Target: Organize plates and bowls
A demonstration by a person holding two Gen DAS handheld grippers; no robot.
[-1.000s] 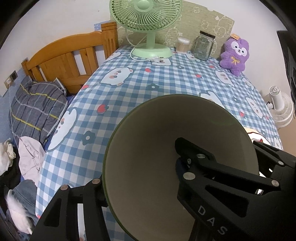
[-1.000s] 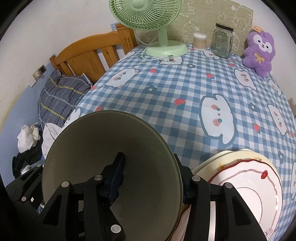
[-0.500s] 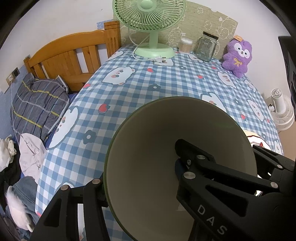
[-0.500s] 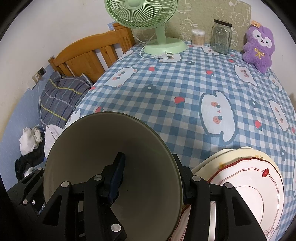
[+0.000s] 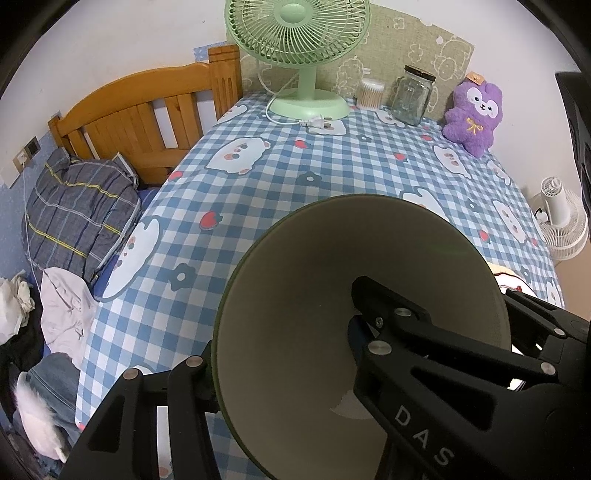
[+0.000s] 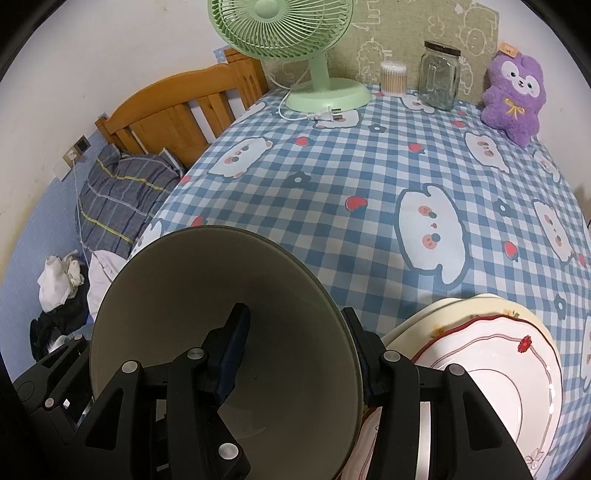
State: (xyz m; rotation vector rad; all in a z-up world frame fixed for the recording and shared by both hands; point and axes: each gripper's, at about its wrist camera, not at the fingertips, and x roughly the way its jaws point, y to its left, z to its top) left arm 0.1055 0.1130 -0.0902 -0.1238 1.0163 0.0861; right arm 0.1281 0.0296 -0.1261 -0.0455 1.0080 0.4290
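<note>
Olive bowl (image 5: 314, 258) up off the desk (image 5: 295, 177), at the near edge, tilted with the open side toward the cameras. Looks like one bowl shared by both grippers, not two; hard to be fully sure. Left gripper (image 5: 280, 332) on the bowl's left rim: jaws clamped on the wall, one finger outside, the other inside. Right gripper (image 6: 295, 317) on the right rim of the bowl (image 6: 221, 266): jaws likewise clamped on the wall, one finger in, one out. No slack visible at either grip.

Just right of the bowl, near right corner of the desk: stack of plates (image 6: 498, 369), cream ones under a white one with red trim and a small red flower. Partly hidden behind the right gripper's finger. Only a sliver of the plates (image 5: 513, 275) in the left view.

Far side of the desk, well apart from the bowl: green fan (image 5: 295, 33), cotton swab tub (image 5: 369, 94), glass jar (image 5: 410, 96), purple plush toy (image 5: 472, 114). Off the left edge: wooden bed frame (image 5: 147, 107), plaid bedding (image 5: 74, 206).

Step, as a guess: carrying the bowl to its spot, not yet set down. Next move likely calls for levelling the bowl, lowering it either onto bare checked cloth or onto the plates, then opening both jaws together. Risk: tipping if one side lets go first; rim knocking the plates.
</note>
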